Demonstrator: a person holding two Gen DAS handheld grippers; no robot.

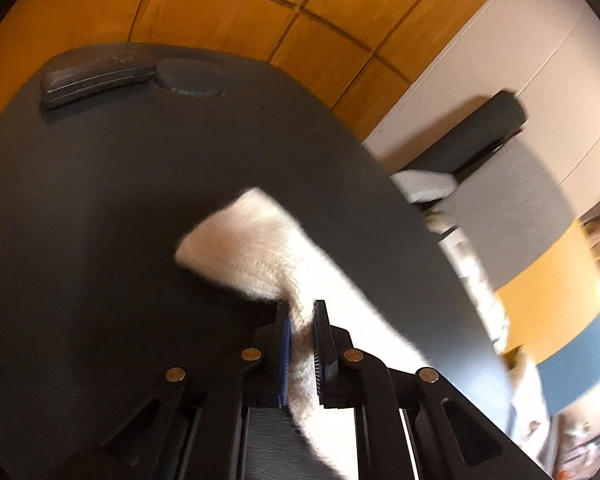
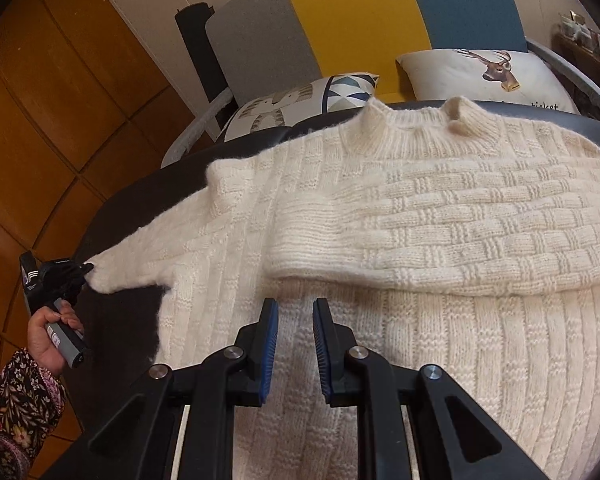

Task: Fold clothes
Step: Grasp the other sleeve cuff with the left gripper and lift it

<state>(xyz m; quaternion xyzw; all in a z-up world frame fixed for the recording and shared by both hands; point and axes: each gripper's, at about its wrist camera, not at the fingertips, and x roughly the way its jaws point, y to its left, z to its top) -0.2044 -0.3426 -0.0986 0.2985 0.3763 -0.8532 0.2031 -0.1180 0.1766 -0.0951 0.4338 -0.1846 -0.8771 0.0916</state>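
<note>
**Cream sweater spread on the dark table**

Dark table [image 2: 112,208] carries the cream sweater [image 2: 440,240], one sleeve folded across. Left gripper [image 1: 300,312] pinches the other sleeve's cuff [image 1: 244,240]; right gripper [image 2: 296,312] hovers parted, empty. Deer pillow [image 2: 484,76] reads "ticket" — earlier letters hidden. Case [image 1: 96,74] lettering is blurred.

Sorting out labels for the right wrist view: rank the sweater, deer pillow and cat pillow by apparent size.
Largest to smallest:
1. sweater
2. deer pillow
3. cat pillow, partly hidden by the table, so its rank against the deer pillow is unsure.
</note>
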